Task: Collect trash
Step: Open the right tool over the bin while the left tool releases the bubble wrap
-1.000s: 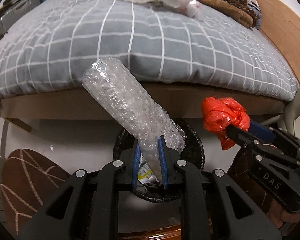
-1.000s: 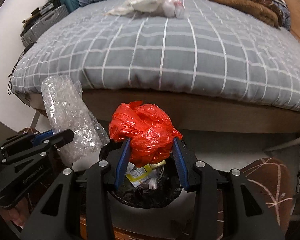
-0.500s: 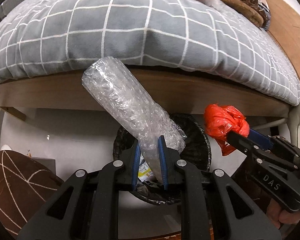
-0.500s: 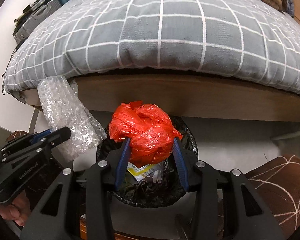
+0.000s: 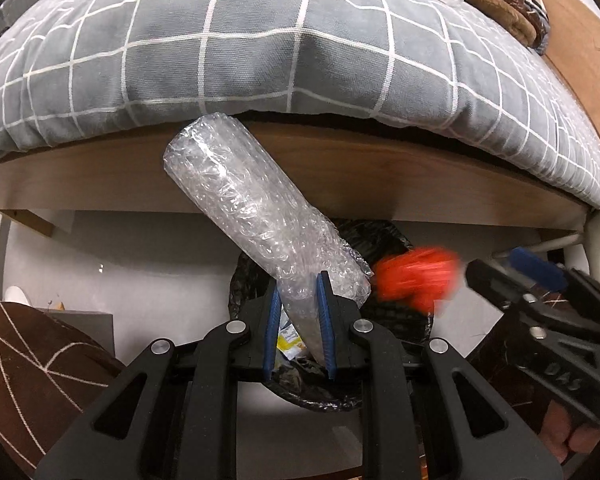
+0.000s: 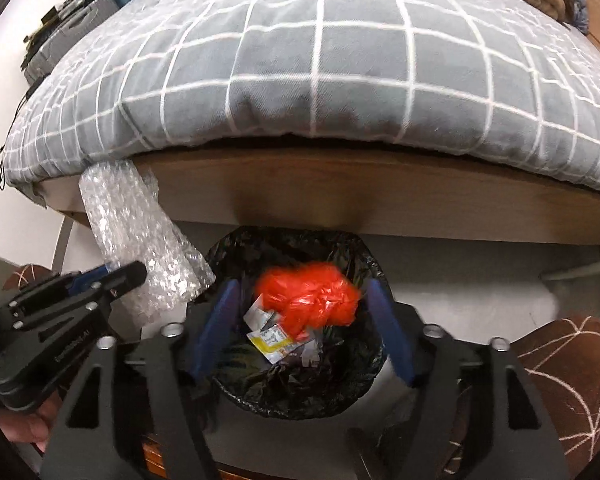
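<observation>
Over the black-lined round trash bin (image 6: 296, 384) beside the bed, your right gripper (image 6: 304, 332) is opening its jaws; the crumpled red plastic bag (image 6: 308, 296) sits blurred between them, clear of both pads. Your left gripper (image 5: 298, 324) stays nearly closed, clamping the clear bubble-wrap roll (image 5: 244, 208), which leans far-left.
</observation>
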{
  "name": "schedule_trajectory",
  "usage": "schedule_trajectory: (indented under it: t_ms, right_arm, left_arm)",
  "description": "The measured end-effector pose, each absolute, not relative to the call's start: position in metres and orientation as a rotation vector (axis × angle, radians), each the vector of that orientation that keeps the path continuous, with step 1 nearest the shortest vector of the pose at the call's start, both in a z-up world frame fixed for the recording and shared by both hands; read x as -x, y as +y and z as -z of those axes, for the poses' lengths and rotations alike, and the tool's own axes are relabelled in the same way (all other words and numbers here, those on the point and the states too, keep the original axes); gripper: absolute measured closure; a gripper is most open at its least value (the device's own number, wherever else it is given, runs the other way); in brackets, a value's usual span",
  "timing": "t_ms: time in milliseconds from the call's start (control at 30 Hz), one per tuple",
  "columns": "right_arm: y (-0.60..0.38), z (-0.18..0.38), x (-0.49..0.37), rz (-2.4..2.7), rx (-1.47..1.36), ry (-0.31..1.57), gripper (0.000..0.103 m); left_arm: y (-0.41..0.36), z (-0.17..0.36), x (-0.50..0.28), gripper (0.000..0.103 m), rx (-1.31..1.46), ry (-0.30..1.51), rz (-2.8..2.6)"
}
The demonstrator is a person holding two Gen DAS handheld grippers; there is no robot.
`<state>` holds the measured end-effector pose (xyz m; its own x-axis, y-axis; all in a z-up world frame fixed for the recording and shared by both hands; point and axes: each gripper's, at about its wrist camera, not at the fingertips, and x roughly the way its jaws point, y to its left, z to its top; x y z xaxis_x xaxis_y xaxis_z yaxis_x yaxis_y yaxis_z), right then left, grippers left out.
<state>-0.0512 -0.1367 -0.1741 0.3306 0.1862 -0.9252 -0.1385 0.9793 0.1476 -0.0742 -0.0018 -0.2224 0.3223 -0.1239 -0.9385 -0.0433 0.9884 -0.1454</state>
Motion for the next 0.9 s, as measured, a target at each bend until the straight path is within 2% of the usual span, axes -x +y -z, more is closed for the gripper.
schedule_trajectory:
  t_ms: [67,267,600,900]
  right_arm:
    - [-0.141,0.168,0.051,-0.205,-0.037,1.196,0.024]
    - [-0.161,0.153,0.05,-0.149,-0.021,1.148,0.009]
    - [-0.191,0.147,0.051,-0.087,0.023,1.079,0.008]
    - [-0.219,0.162,0.047,-0.054,-0.099,1.13,0.008]
  left_arm:
    - [-0.004,0.226,0.074,0.086,0.152,1.25,0.053]
    - [-0.015,0.226,0.07,0.086,0.132,1.255,0.073]
    - [-0.041,0.229,0.063,0.086,0.105,1.259,0.123]
    - [-0.069,0.237,0.063,0.086,0.05,1.272,0.171]
